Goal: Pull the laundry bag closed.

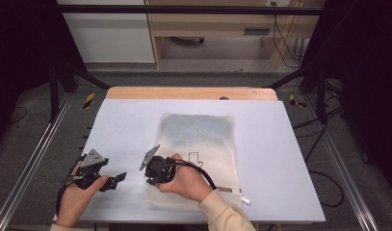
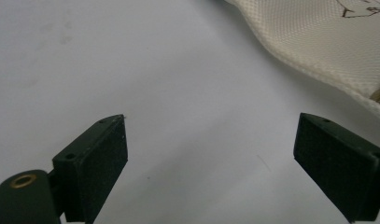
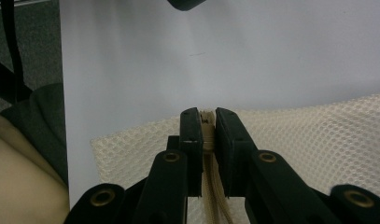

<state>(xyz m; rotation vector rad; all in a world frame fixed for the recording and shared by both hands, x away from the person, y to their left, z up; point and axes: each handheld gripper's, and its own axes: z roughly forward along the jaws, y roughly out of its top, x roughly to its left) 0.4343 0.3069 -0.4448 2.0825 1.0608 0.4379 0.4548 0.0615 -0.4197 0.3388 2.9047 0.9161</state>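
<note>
On the left of the high view, the left gripper (image 1: 117, 179) rests low over the bare white table (image 1: 280, 159), held in the person's left hand (image 1: 78, 195), its jaws pointing toward the middle. In the left gripper view those jaws stand wide apart with nothing but table surface between them — released, gripping nothing — and the edge of the cream mesh laundry bag (image 2: 327, 42) crosses the upper right corner, near but not touching them.

Toward the middle, the right gripper (image 1: 149, 180) sits at the near left corner of the mesh laundry bag (image 1: 203, 139), wrapped by the right hand (image 1: 189, 183), whose cream sleeve (image 1: 222, 214) comes in from the bottom edge. In the right gripper view its jaws are clenched on a narrow cream strip — the bag's zipper edge (image 3: 207, 135) — which runs down between the pads, with the honeycomb mesh spreading to either side.

The bag lies flat on the table, centred slightly right, long side running away from the person. Its far half shows a bluish-grey patch (image 1: 196, 130) through the mesh, and a small outlined print (image 1: 195, 159) sits just beside the right hand. At the bag's near right corner a small white tab (image 1: 245, 199) pokes out onto the table.
</note>
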